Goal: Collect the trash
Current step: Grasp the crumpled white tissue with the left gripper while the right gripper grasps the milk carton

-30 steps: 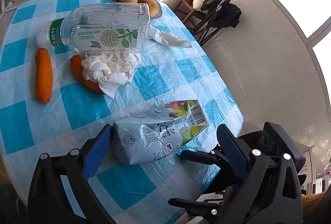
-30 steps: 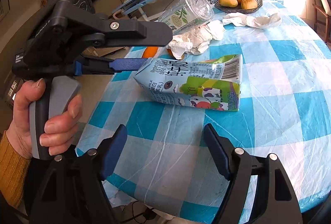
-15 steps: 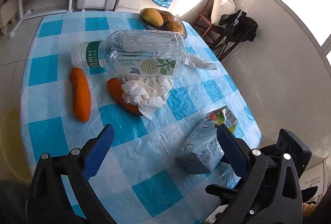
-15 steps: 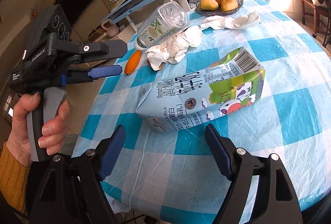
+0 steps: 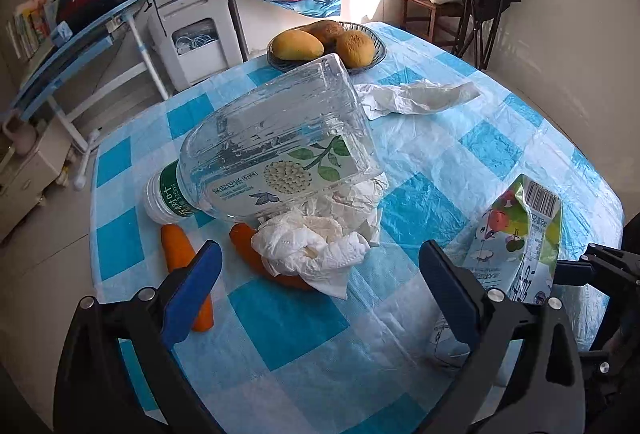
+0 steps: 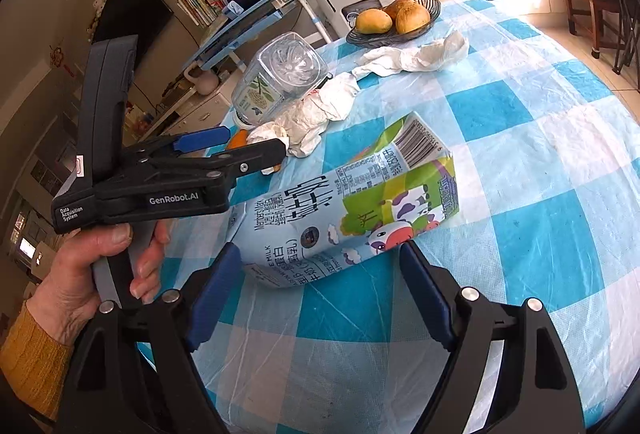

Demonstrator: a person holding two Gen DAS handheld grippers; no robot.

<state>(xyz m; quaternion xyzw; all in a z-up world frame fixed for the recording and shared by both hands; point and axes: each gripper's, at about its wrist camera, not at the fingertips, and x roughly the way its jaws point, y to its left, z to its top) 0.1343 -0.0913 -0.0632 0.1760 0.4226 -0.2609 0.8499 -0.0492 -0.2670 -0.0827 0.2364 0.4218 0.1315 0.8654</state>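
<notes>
1. The milk carton (image 6: 348,209) lies on its side on the surface (image 6: 532,161), near its front edge, between the spread fingers of the right tool (image 6: 320,294).
2. A pinch could crush it or nudge it off the edge.
3. The left tool (image 5: 320,290), also spread and holding nothing, hovers over the crumpled tissue (image 5: 316,242); grabbing there might catch the carrot (image 5: 256,254) beneath.

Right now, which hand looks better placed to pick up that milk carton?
Probably the right: the right gripper is open with the milk carton between its fingers. The left gripper faces the crumpled tissue.

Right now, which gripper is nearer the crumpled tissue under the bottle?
Left. The left gripper opens just before the crumpled tissue; the right gripper faces the milk carton.
</notes>
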